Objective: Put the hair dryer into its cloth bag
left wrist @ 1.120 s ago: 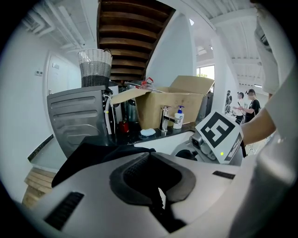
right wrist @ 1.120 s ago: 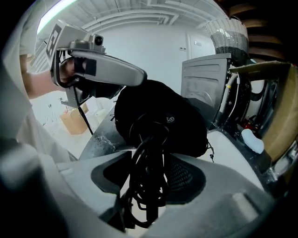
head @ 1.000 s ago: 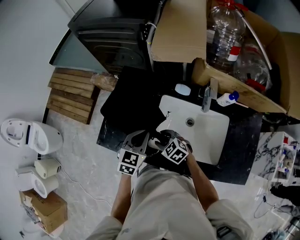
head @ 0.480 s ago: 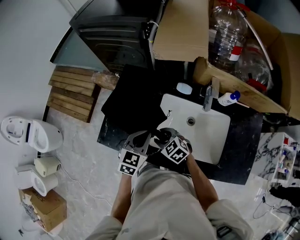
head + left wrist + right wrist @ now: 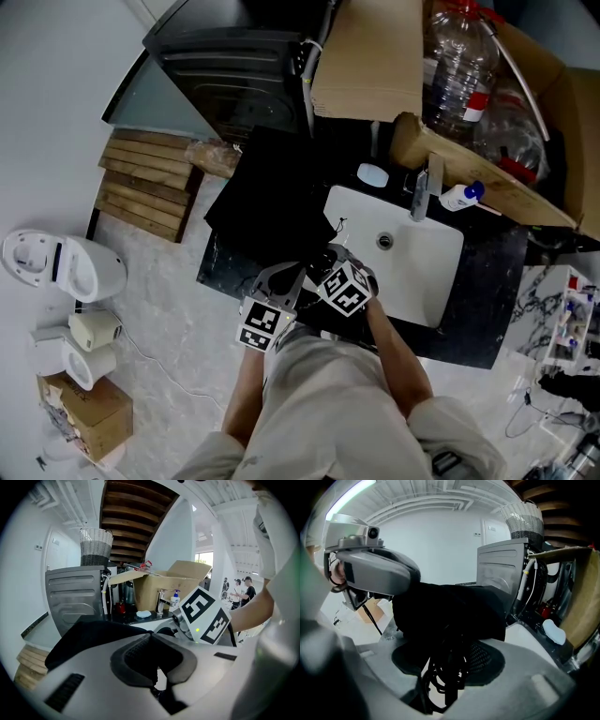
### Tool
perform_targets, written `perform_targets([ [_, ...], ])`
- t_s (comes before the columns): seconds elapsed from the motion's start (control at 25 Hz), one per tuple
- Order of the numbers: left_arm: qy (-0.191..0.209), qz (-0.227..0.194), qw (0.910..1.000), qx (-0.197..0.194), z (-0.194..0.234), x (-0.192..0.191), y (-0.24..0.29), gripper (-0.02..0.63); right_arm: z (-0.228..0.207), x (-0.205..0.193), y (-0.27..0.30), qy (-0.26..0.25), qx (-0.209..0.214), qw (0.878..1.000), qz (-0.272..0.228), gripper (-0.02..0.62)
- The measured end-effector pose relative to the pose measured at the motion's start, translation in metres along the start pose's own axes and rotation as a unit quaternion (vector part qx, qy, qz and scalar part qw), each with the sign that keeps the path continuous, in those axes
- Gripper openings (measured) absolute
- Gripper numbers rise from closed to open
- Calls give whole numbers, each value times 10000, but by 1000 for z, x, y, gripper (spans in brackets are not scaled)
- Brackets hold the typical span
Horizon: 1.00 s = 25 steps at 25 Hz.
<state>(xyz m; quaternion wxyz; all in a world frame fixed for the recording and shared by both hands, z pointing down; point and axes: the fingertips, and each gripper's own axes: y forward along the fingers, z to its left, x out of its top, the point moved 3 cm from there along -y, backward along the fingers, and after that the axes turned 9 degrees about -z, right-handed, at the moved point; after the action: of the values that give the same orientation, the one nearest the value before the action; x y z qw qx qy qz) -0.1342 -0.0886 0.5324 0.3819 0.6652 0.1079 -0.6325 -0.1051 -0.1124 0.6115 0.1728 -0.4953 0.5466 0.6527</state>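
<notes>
The black cloth bag [image 5: 272, 197] lies flat on the dark counter to the left of the sink. It also shows in the left gripper view [image 5: 89, 632] and in the right gripper view [image 5: 450, 606]. My left gripper [image 5: 286, 274] [image 5: 151, 640] is at the bag's near edge, its pads shut on black cloth. My right gripper [image 5: 323, 264] [image 5: 445, 663] stands beside it to the right, its jaws half closed on the hair dryer's coiled black cord [image 5: 447, 674], right at the bag. The dryer's body is hard to tell from the black cloth.
A white sink [image 5: 427, 272] with a faucet [image 5: 419, 192] lies right of the bag. Behind it are a blue soap bar [image 5: 372, 174] and a pump bottle [image 5: 459, 197]. A cardboard box [image 5: 370, 66] and a grey machine [image 5: 234, 66] stand behind. The counter's front edge runs just under the grippers.
My right gripper has shifted a little up and away from me toward the bag, the cord still in it. The left gripper has stayed put.
</notes>
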Motion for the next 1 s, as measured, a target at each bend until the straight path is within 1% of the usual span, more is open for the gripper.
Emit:
perform_targets([
  [0.4, 32, -18, 10000, 5, 4, 3, -1, 11, -3, 3, 19, -56, -60, 10000, -35, 204],
  [0.64, 21, -23, 10000, 73, 7, 2, -2, 11, -2, 0, 22, -334, -106, 9994, -69, 206],
  [0.8, 33, 66, 9999, 150, 10, -3, -5, 11, 0, -1, 19, -400, -73, 9991, -140, 221],
  [0.88, 40, 33, 9999, 159, 10, -1, -5, 11, 2, -5, 16, -394, -8, 9992, -84, 235],
  [1.0, 45, 130, 9998, 158, 10, -6, -6, 11, 2, -11, 8, -342, 25, 9994, -20, 260],
])
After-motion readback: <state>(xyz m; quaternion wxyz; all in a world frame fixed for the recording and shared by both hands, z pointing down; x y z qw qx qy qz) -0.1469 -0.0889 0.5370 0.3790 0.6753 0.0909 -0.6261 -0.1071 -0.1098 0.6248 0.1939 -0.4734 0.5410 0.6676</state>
